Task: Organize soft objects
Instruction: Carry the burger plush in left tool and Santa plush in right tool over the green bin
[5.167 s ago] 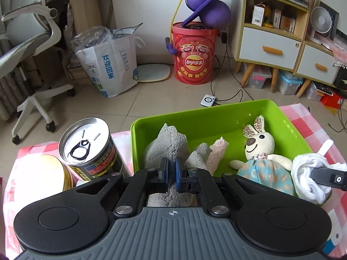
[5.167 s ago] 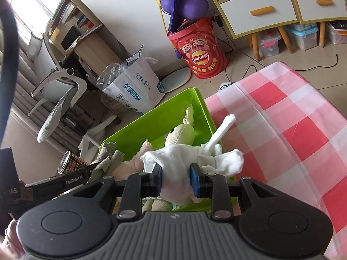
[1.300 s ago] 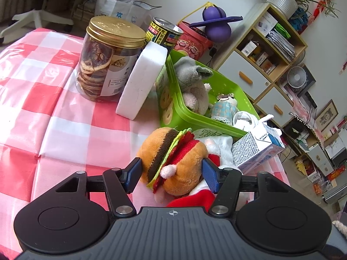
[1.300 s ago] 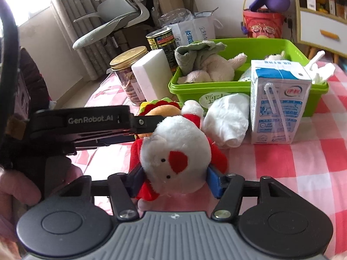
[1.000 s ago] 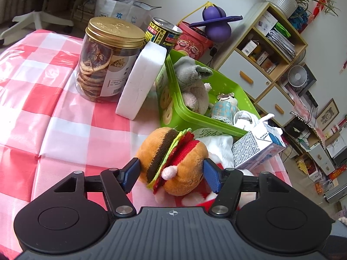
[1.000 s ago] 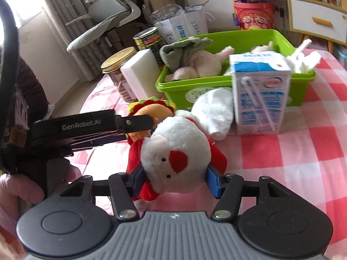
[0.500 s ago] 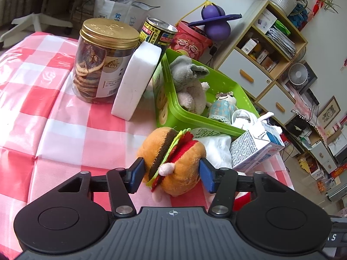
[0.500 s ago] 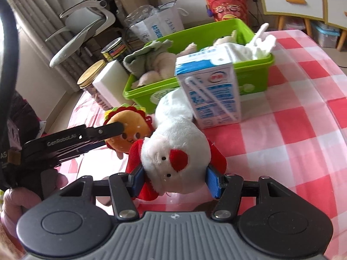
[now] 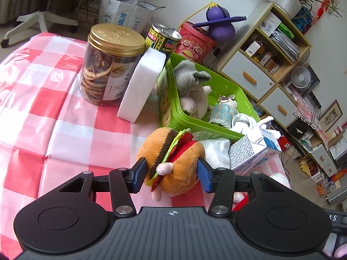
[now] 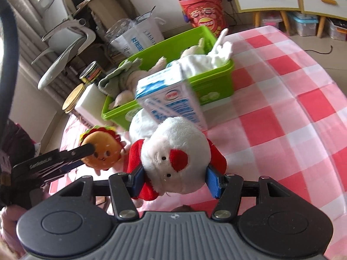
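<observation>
My left gripper is shut on a plush hamburger, held just above the checked cloth in front of the green bin. My right gripper is shut on a white and red plush doll, lifted above the table. The hamburger and left gripper also show at the left of the right wrist view. The bin holds a grey plush, a rabbit doll and a white cloth. A white soft bundle lies before the bin.
A milk carton stands against the bin's front. A white foam block, a gold-lidded jar and a tin can stand left of the bin. The red-checked table spreads right. Shelves, a chair and bags stand beyond.
My right gripper has lifted the white and red doll up and away from the table. My left gripper has closed on the hamburger and raised it slightly.
</observation>
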`<state>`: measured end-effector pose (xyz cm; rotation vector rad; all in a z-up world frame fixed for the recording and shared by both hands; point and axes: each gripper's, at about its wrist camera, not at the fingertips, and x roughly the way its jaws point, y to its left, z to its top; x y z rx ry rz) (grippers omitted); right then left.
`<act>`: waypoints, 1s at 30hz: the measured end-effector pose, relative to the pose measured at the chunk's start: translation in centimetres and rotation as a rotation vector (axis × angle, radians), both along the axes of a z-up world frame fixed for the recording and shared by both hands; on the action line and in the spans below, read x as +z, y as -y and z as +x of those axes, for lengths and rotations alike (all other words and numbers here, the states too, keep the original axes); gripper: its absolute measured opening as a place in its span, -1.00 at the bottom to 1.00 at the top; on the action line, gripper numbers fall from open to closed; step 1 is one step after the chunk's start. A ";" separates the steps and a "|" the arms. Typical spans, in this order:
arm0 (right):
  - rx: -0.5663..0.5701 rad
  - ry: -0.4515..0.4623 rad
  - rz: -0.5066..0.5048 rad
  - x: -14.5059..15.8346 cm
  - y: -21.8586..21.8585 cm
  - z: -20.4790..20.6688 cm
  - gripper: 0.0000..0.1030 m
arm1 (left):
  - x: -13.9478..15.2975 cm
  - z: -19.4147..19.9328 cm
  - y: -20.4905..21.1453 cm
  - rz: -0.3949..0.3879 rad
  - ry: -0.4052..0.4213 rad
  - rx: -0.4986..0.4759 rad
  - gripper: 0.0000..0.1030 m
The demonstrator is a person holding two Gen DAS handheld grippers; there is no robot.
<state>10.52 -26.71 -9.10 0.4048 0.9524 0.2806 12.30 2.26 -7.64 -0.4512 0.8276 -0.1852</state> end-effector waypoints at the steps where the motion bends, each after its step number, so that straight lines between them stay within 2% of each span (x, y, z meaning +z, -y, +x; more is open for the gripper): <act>1: -0.010 0.001 0.004 0.1 0.3 0.1 -0.35 | 0.1 -0.1 -0.1 -0.001 0.003 0.002 -0.02; 14: -0.113 0.016 0.016 0.9 4.1 0.3 -0.35 | 1.4 -0.9 -0.8 -0.014 0.018 0.008 -0.02; 23: -0.210 0.062 0.028 2.1 6.8 0.4 -0.35 | 3.1 -1.6 0.1 -0.017 0.073 -0.003 -0.02; 30: -0.280 0.105 0.039 3.7 8.3 1.5 -0.35 | 4.9 -1.0 2.2 0.041 0.125 -0.043 -0.02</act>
